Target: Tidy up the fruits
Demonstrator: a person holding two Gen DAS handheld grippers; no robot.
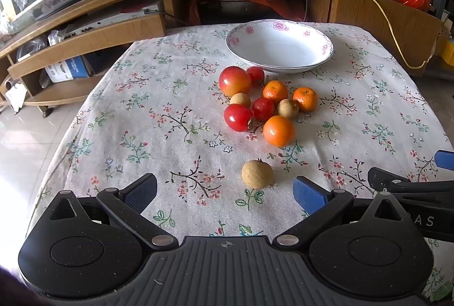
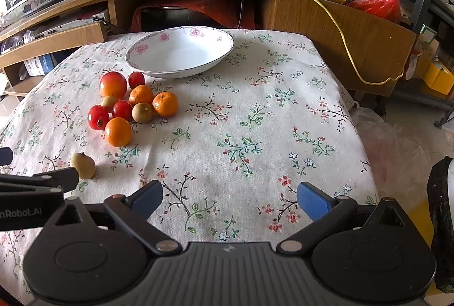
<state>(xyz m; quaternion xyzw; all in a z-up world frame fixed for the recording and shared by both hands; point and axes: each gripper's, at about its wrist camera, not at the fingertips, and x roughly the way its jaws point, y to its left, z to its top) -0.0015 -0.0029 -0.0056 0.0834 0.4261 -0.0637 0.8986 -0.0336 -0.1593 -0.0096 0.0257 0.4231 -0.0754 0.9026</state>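
A white bowl with pink flowers on its rim stands empty at the far side of the floral tablecloth. In front of it lies a cluster of fruit: a red-yellow apple, small red fruits, three oranges and tan longans. One longan lies apart, nearer me. My left gripper is open just short of that longan, nothing between its blue pads. My right gripper is open over bare cloth, right of the fruit.
A wooden TV stand with shelves, cables and a yellow cord runs behind the table. A wooden panel stands at the back right. Tiled floor lies beyond the table's left and right edges, with a plastic bag on the right.
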